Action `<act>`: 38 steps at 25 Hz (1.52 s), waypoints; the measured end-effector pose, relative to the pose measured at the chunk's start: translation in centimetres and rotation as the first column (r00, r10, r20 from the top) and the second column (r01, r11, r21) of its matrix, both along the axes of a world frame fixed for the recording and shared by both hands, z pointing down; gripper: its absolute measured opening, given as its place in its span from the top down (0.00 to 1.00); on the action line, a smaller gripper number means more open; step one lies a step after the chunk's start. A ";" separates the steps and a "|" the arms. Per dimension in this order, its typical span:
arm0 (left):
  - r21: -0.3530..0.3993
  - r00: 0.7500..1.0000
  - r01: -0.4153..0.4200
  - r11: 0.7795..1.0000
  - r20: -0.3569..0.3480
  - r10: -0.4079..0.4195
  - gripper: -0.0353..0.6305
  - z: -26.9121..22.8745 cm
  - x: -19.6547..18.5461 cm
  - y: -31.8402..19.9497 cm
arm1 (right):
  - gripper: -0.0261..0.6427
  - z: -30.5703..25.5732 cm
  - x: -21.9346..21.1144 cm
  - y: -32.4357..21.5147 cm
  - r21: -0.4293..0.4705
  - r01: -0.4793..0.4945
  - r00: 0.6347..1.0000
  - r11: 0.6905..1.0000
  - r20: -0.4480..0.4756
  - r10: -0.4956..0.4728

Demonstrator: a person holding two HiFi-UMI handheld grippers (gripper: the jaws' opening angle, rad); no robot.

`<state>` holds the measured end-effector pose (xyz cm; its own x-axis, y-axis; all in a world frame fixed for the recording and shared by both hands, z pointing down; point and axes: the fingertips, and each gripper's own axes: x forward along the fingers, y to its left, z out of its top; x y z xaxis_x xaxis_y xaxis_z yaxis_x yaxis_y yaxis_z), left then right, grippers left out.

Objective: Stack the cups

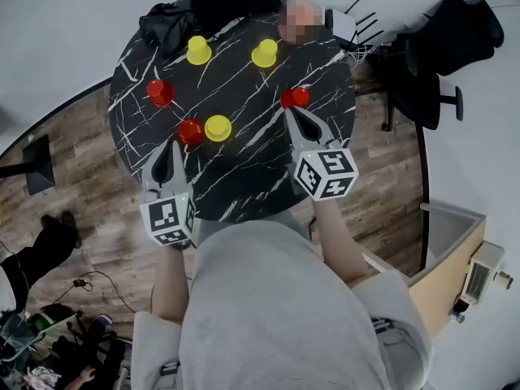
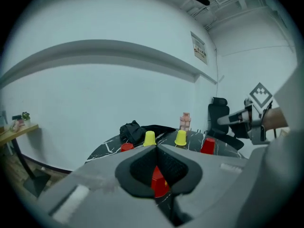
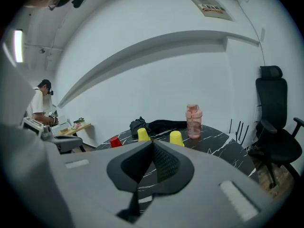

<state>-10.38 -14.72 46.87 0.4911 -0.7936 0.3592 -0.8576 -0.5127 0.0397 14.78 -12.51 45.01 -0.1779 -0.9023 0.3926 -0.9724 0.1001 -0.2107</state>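
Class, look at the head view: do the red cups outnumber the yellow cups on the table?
No, three red cups and three yellow cups stand on the table.

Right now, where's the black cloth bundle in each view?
Head view: black cloth bundle at the far edge of the table, upper left of the picture.
Left gripper view: black cloth bundle just left of centre, on the table's far side.
Right gripper view: black cloth bundle left of centre, again at the far edge.
Shared landmark: the yellow cup next to it in all three.
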 end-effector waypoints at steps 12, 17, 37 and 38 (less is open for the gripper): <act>0.049 0.987 0.129 0.991 -0.101 -0.123 0.94 -4.4 1.5 3.6 | 0.87 6.0 5.7 0.6 -0.190 0.028 0.996 0.981 -0.073 -0.042; 0.055 0.979 0.177 0.983 -0.108 -0.171 0.94 -4.8 1.6 4.9 | 0.73 8.9 7.0 0.4 -0.260 0.050 0.992 0.964 -0.097 -0.077; 0.060 0.925 0.377 0.924 -0.075 -0.372 0.94 -4.8 -1.3 9.4 | 0.64 13.2 7.3 -3.0 -0.312 0.112 0.978 0.943 -0.132 -0.160; 0.061 0.924 0.380 0.923 -0.077 -0.375 0.94 -4.8 -1.3 9.5 | 0.64 13.0 6.7 -3.0 -0.307 0.129 0.977 0.943 -0.125 -0.174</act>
